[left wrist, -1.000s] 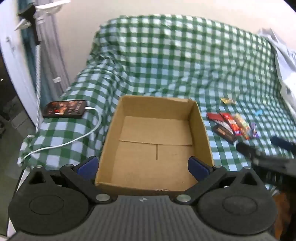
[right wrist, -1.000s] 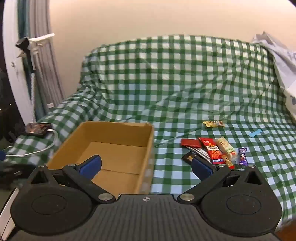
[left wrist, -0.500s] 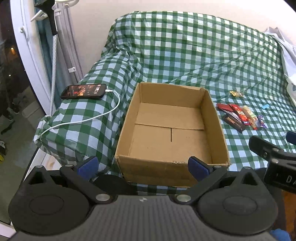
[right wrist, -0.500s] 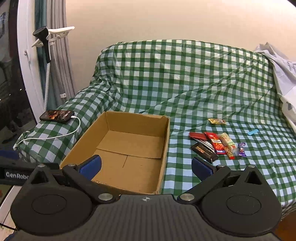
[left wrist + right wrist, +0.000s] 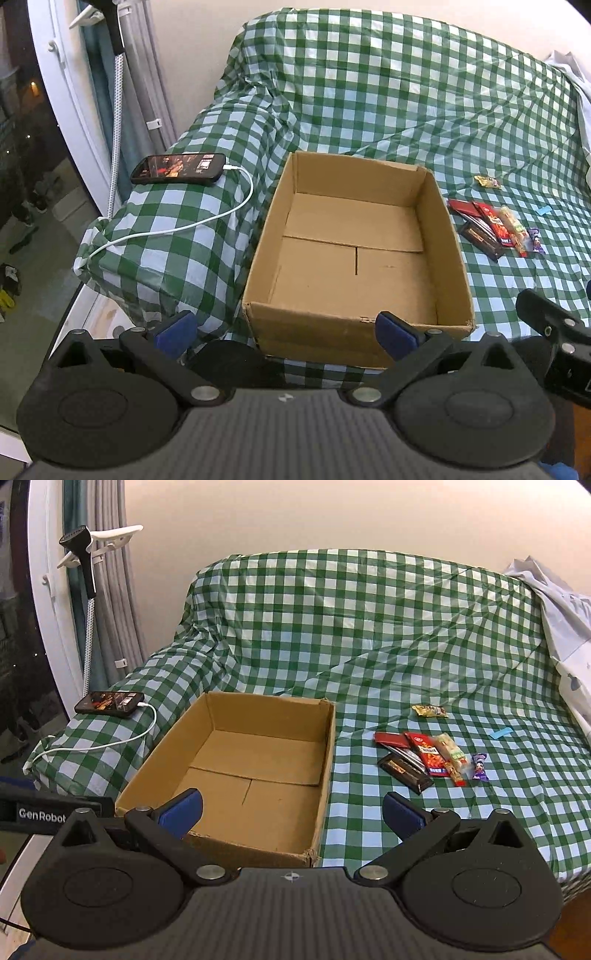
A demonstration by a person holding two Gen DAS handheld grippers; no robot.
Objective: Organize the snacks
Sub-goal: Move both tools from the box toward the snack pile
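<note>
An open brown cardboard box (image 5: 255, 771) (nothing inside) is seen on the green-and-white checked cloth (image 5: 369, 635). The cluster of small wrapped snack bars (image 5: 428, 760) lies on the cloth just right of it. The left claw (image 5: 286, 328) and right claw (image 5: 291, 808) are held spread, gripping nothing, near the box's front edge.

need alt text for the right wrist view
An empty cardboard box sits on a green checked cloth, with a cluster of snack packets lying to its right. The open right gripper frames the foreground, holding nothing; a charging phone lies at far left.
</note>
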